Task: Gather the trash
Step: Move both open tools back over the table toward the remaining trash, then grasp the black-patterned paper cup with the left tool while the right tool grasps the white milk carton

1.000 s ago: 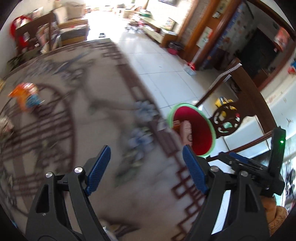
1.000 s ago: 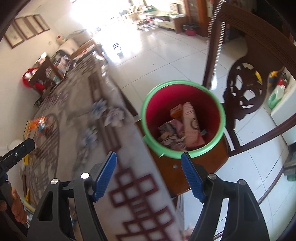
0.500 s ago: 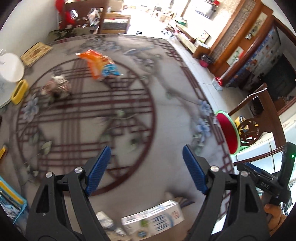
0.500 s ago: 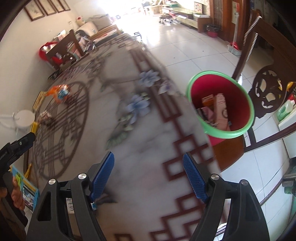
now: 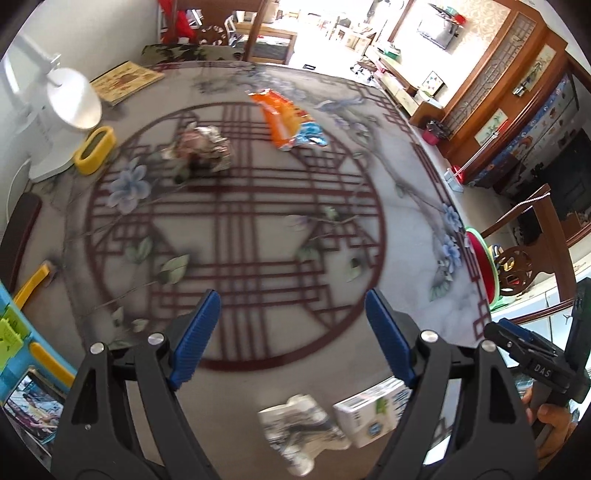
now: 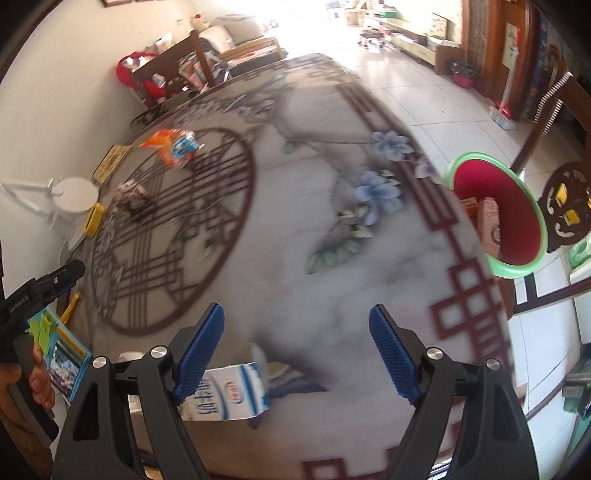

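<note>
Fingers [image 5: 199,332] of the left gripper [image 5: 291,336] are held wide apart over the patterned table [image 5: 258,229], nothing between them. Jaws of the right gripper [image 6: 297,350] are opening, also empty. An orange wrapper [image 5: 284,118] and crumpled wrapper [image 5: 203,144] are seen far across; a milk carton [image 6: 225,395] lies near, the red bin [image 6: 498,218] beside the table's edge.

You're in a home's living-dining room: a marble-patterned surface [image 5: 258,236] with carved wooden chairs [image 6: 565,206] around it, a tiled floor [image 6: 424,92], framed pictures [image 5: 434,82] on the wall, a TV [image 5: 439,29] over a low cabinet [image 5: 399,92], and a sofa [image 6: 240,40] at the far end.
</note>
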Motion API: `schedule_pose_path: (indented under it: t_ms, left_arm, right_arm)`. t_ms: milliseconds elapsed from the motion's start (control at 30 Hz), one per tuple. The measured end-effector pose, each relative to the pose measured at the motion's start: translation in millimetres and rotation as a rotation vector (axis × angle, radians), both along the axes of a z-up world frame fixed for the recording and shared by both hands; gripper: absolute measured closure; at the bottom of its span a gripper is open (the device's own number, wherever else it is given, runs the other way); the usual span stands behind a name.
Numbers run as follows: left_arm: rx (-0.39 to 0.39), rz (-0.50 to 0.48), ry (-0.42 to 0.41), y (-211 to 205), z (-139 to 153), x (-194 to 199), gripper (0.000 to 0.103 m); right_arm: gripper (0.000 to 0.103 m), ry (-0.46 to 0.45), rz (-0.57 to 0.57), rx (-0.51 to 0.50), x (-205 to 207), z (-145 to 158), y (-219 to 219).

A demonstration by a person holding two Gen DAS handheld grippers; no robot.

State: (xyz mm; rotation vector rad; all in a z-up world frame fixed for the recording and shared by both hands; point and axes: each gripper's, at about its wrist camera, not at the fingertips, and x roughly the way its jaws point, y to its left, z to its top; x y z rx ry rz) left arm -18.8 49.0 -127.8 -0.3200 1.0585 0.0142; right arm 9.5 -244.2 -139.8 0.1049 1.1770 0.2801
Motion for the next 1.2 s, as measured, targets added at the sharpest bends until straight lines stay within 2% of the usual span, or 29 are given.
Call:
schedule_pose_path:
  t_ms: [133,267,367,467,567,767,867,967,1000,1067,1133,1200]
  left_arm:
    - [0.022,-0.006,0.028,12.4,-9.7,-8.6,0.024]
    - [-0.019,0.033,0.049,29.5,-20.2,-14.4,0.024]
    - [-0.028,0.034,0.045,32.1,-21.6,-15.3,0.024]
    - [-0.036,0.025,0.043,32.0,-23.2,-14.1,0.024]
    - [-0.058,0.02,0.05,31.9,-26.8,-12.1,0.024]
    - [-0.072,0.005,0.066,32.4,-31.5,-14.5,0.024]
    - [-0.078,-0.011,0.086,31.1,-36.4,-20.6,0.022]
    - [-0.077,-0.035,0.106,28.9,-41.3,-28.7,0.022]
    - [-0.076,-0.042,0.111,27.7,-42.6,-31.6,0.022]
    - [-0.076,-0.07,0.126,22.9,-46.5,-39.4,0.022]
    - [-0.076,-0.112,0.149,13.1,-51.8,-49.0,0.022]
    - [-0.084,-0.155,0.177,1.1,-58.2,-57.8,0.022]
  right_arm:
    - [0.023,0.026,0.145,-0.035,-12.4,-6.2,34.5]
    - [0.017,0.071,0.437,-0.194,-37.2,-23.8,78.6]
    - [0.017,0.095,0.587,-0.264,-53.0,-36.5,99.9]
    - [0.016,0.084,0.702,-0.337,-61.4,-45.9,117.9]
    - [0.016,0.091,0.761,-0.397,-62.5,-59.0,131.7]
    - [0.015,0.108,0.82,-0.369,-59.6,-72.1,142.9]
    - [0.016,0.121,0.866,-0.407,-63.0,-81.1,149.5]
    - [0.024,0.119,0.9,-0.431,-68.4,-89.4,151.8]
    - [0.025,0.119,0.886,-0.423,-67.5,-89.9,150.3]
    - [0.035,0.119,0.84,-0.402,-61.5,-88.5,145.8]
    - [0.041,0.112,0.738,-0.386,-46.6,-86.3,137.4]
    - [0.041,0.117,0.597,-0.372,-27.7,-85.4,124.8]
